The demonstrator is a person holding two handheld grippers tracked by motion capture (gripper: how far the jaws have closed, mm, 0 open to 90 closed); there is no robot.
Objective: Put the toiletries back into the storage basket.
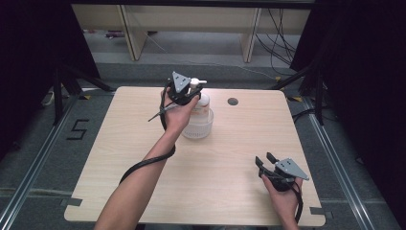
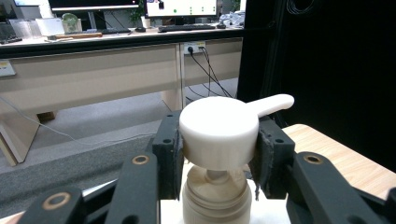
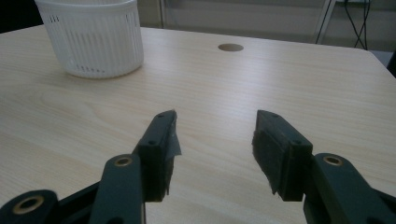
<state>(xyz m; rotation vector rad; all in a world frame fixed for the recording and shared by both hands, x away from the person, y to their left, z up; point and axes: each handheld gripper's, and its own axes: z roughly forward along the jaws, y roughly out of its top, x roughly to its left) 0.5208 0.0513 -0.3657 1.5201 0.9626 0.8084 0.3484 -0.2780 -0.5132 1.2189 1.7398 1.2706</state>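
Note:
A white pump bottle (image 1: 202, 101) stands in a white slatted basket (image 1: 200, 126) near the table's far middle. My left gripper (image 1: 189, 92) is at the bottle's top. In the left gripper view its two pads (image 2: 171, 149) press on either side of the white pump head (image 2: 219, 130), whose spout points to the right. The bottle's collar (image 2: 217, 198) sits just below the jaws. My right gripper (image 1: 267, 160) rests low over the table at the near right. It is open, with only bare wood between its pads (image 3: 166, 140); the basket (image 3: 91, 37) stands farther off to its left.
The light wooden table (image 1: 143, 158) has a round cable hole (image 1: 233, 101) at the far right of the basket. A cable (image 1: 143, 165) trails from the left gripper along the forearm. Dark curtains flank the table, and desks stand beyond it.

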